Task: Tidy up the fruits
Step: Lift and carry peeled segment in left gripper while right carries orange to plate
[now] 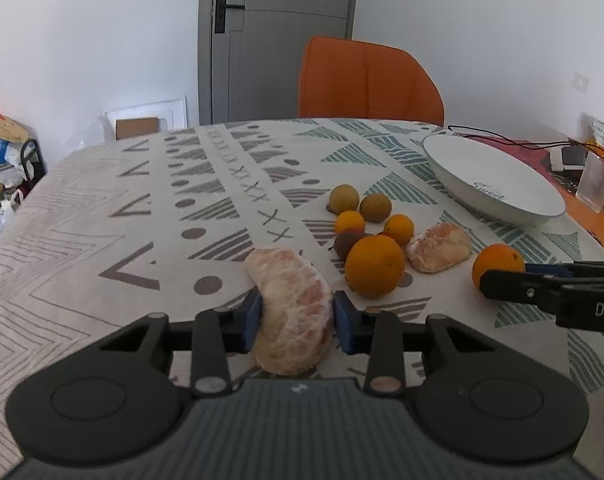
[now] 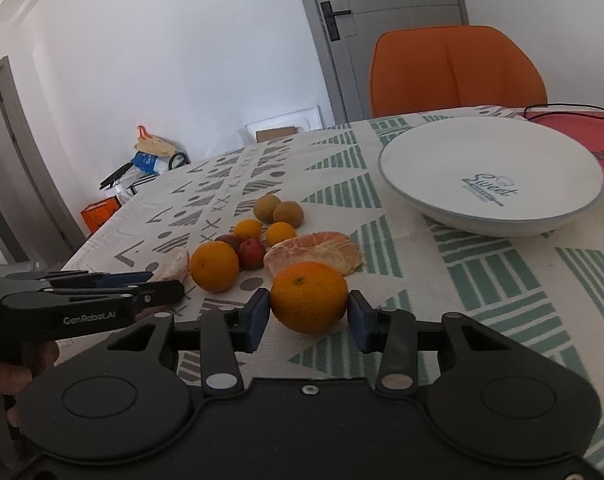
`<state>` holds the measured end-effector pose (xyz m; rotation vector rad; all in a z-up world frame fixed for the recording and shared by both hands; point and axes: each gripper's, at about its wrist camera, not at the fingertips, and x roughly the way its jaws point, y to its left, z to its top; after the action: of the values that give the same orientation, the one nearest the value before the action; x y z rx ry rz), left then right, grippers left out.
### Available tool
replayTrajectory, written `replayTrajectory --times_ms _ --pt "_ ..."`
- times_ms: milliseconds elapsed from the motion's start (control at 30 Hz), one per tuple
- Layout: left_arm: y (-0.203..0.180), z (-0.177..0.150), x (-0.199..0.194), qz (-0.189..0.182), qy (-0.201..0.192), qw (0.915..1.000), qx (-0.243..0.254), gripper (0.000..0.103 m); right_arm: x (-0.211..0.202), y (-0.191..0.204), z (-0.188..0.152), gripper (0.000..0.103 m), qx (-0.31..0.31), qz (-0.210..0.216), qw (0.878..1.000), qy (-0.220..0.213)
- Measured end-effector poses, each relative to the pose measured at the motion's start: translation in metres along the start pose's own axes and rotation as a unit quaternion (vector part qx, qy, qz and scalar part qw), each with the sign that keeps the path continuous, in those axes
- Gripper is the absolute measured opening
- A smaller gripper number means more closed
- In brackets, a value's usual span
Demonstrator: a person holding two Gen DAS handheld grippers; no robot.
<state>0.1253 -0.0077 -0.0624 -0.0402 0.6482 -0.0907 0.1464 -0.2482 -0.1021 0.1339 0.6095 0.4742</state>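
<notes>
The desk (image 2: 482,288), covered in a cloth printed with grey and green shapes, carried a wide white bowl (image 2: 490,176) with blue lettering inside, and every place here is given from that bowl. An orange chair (image 2: 458,70) stood behind it at the desk's far edge. The left tool (image 1: 295,320) sat well to the bowl's near left, its blue pads pressed against both sides of a large peeled citrus piece (image 1: 291,308) that lay on the cloth. The right tool (image 2: 308,316) was in front of the bowl, just nearer the camera, its pads clamped on a whole orange (image 2: 309,296) resting on the cloth. A second peeled citrus piece (image 2: 316,254) lay just beyond that orange, toward the bowl. Farther left of the bowl lay another orange (image 2: 214,266), then a red fruit (image 2: 251,253), two small orange fruits (image 2: 279,233), and two brownish-green round fruits (image 2: 287,213) at the cluster's far end.
</notes>
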Motion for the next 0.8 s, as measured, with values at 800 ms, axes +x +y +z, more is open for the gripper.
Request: replayTrajectory --times_ms 800 --pt "-0.062 0.043 -0.018 -0.043 -0.065 0.9960 0.045 0.037 -0.042 -0.037 0.022 0.040 0.018 -0.031 0.997 -0.069"
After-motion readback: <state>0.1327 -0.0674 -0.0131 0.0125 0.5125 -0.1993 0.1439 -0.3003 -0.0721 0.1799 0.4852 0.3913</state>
